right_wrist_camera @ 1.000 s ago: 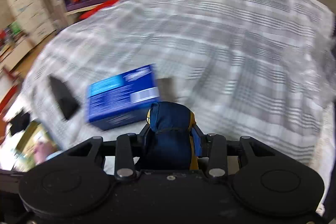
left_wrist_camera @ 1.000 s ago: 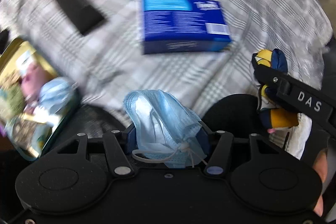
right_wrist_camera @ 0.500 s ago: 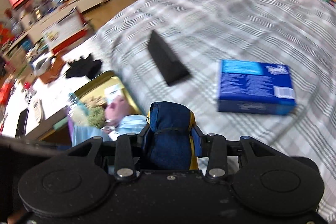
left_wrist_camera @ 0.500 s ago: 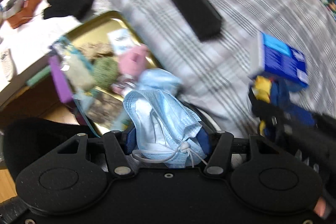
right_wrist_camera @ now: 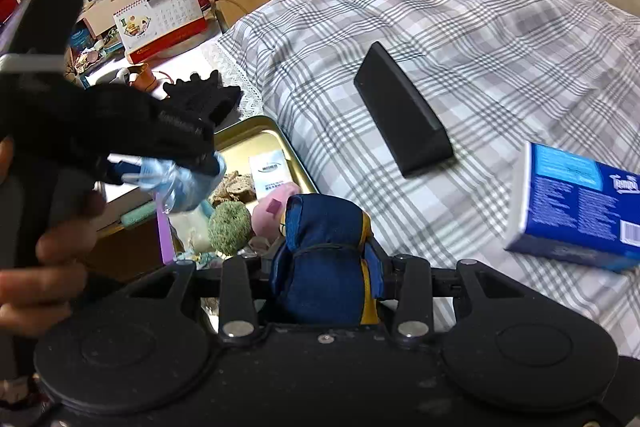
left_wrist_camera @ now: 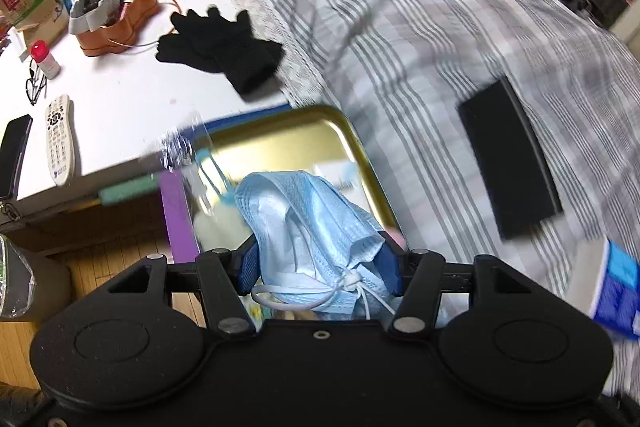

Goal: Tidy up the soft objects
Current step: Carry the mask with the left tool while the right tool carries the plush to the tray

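Note:
My left gripper point(left_wrist_camera: 320, 263) is shut on a crumpled light-blue face mask point(left_wrist_camera: 316, 227) and holds it over the gold tray point(left_wrist_camera: 360, 151). In the right wrist view the left gripper point(right_wrist_camera: 180, 167) hangs above the same tray point(right_wrist_camera: 280, 135), which holds a green fuzzy ball point(right_wrist_camera: 230, 229), a pink soft toy point(right_wrist_camera: 276, 207) and a white packet point(right_wrist_camera: 270, 175). My right gripper point(right_wrist_camera: 328, 259) is shut on a navy and yellow plush toy point(right_wrist_camera: 326, 259), just right of the tray's near end. A pair of black gloves point(left_wrist_camera: 218, 47) lies on the white table.
A black wedge block point(right_wrist_camera: 402, 115) and a blue tissue box point(right_wrist_camera: 580, 203) lie on the plaid bedspread point(right_wrist_camera: 460, 39). The white table point(left_wrist_camera: 120, 99) holds a remote point(left_wrist_camera: 59, 141), a phone point(left_wrist_camera: 14, 155), glasses, an orange container point(left_wrist_camera: 114, 15) and a calendar point(right_wrist_camera: 160, 19).
Both grippers have swung left from over the bedspread to the tray at the bed's edge. Each still holds its object.

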A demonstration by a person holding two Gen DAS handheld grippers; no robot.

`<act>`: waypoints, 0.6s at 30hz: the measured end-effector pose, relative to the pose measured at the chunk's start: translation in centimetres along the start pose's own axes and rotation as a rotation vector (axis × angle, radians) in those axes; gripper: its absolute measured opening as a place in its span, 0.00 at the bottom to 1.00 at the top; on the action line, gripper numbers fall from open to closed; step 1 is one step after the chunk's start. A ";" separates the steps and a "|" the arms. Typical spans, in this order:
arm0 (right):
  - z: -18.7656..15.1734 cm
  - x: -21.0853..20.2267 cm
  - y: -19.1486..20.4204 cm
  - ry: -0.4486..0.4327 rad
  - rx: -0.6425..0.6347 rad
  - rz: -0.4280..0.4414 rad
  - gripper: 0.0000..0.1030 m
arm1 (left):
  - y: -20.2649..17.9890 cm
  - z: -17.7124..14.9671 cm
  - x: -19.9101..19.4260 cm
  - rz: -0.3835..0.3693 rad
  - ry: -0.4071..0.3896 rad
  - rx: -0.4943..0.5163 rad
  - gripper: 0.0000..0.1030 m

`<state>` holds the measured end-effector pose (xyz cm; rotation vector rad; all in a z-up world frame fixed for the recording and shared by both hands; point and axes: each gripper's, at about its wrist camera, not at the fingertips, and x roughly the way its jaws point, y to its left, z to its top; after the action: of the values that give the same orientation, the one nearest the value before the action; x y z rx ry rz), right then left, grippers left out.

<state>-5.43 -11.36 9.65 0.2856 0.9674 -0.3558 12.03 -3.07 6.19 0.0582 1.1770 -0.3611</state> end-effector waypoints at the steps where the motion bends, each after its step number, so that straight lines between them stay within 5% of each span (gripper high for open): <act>1: 0.2 0.3 0.2 0.003 -0.001 0.001 0.37 | 0.1 0.5 0.6 0.015 -0.004 -0.009 0.53; 7: 1.6 2.3 1.3 0.033 -0.025 0.004 0.37 | 0.9 2.7 4.3 0.100 -0.010 -0.032 0.53; 18: 3.3 6.6 2.1 0.100 -0.034 -0.015 0.37 | 2.5 4.0 8.4 0.138 0.034 -0.020 0.53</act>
<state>1.33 -11.84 6.08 0.2674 1.0738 -0.3407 19.16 -3.69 -0.30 0.1282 1.2027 -0.2279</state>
